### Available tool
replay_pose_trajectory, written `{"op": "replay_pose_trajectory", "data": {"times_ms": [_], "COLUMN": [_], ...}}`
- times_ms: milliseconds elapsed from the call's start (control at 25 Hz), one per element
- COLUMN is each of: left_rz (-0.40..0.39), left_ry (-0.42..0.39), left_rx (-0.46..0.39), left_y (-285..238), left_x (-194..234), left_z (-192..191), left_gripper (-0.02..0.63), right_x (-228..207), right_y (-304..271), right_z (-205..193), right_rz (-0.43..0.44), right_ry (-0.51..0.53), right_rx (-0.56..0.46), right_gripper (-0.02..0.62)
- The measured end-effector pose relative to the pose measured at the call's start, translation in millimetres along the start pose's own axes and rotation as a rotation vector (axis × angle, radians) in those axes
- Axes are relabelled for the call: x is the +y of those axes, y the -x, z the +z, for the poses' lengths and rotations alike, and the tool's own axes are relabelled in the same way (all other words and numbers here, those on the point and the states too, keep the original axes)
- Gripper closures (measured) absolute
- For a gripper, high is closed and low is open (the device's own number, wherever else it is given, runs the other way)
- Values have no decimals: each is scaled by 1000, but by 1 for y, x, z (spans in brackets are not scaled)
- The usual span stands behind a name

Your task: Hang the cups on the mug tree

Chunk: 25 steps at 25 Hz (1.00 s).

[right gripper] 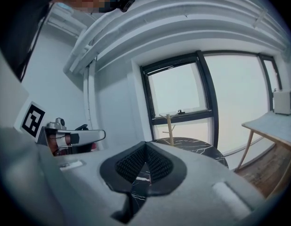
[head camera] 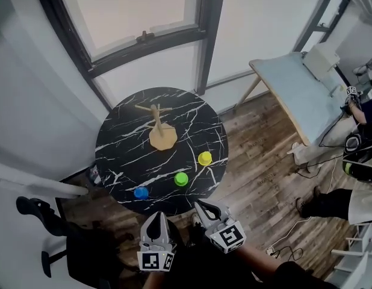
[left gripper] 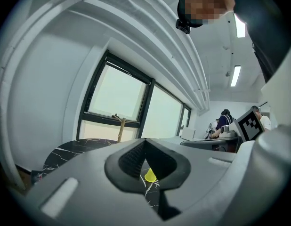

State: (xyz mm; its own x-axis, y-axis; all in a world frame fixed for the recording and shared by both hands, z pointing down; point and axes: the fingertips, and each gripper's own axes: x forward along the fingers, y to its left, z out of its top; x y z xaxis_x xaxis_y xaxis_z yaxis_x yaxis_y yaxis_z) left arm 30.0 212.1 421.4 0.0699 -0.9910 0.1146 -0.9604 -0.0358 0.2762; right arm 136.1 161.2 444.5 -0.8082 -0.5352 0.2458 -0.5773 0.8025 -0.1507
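Note:
On a round black marble table [head camera: 126, 131] stands a wooden mug tree [head camera: 157, 125] toward the far side. Three cups sit nearer me: a blue cup [head camera: 141, 192], a green cup [head camera: 181, 179] and a yellow cup [head camera: 204, 158]. Both grippers hover off the table's near edge. My left gripper [head camera: 156, 217] is shut and empty. My right gripper [head camera: 200, 206] is shut and empty too. In the left gripper view the yellow cup [left gripper: 150, 175] shows through the gap in the jaws, and the mug tree [left gripper: 120, 128] stands far off. The right gripper view shows the mug tree [right gripper: 170, 130] on the table [right gripper: 192, 147].
A black office chair [head camera: 50, 224] stands at the near left. A pale desk [head camera: 297, 95] with a person seated [head camera: 360, 155] is at the right. Large windows [head camera: 138, 23] rise behind the table. The floor is wood with cables [head camera: 288, 236] at the right.

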Motion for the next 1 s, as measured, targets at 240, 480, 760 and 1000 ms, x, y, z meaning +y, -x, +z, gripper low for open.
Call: {"op": "replay_pose_trajectory", "data": {"times_ms": [240,480,760,1000], "left_rz": [-52,-72,-90,-81], "left_ry": [6,21,38,58], "left_rx": [27,70,89,103], "left_y": [-18,-32,-50,-66], "left_x": [22,40,52,63], "left_z": [1,-10,-24,-39], "left_gripper": [607,607,607,607], "right_x": [-5,-9,-16,-21], "right_y": [-25,-49,-73,-88], "right_z": [-8,-22,-48,-76], "right_rz": [-67,-89,-101,-85], "right_ry": [-9,-19,-32,-46], "right_rx": [40,67,125,158], "right_gripper": [595,594,568,561]}}
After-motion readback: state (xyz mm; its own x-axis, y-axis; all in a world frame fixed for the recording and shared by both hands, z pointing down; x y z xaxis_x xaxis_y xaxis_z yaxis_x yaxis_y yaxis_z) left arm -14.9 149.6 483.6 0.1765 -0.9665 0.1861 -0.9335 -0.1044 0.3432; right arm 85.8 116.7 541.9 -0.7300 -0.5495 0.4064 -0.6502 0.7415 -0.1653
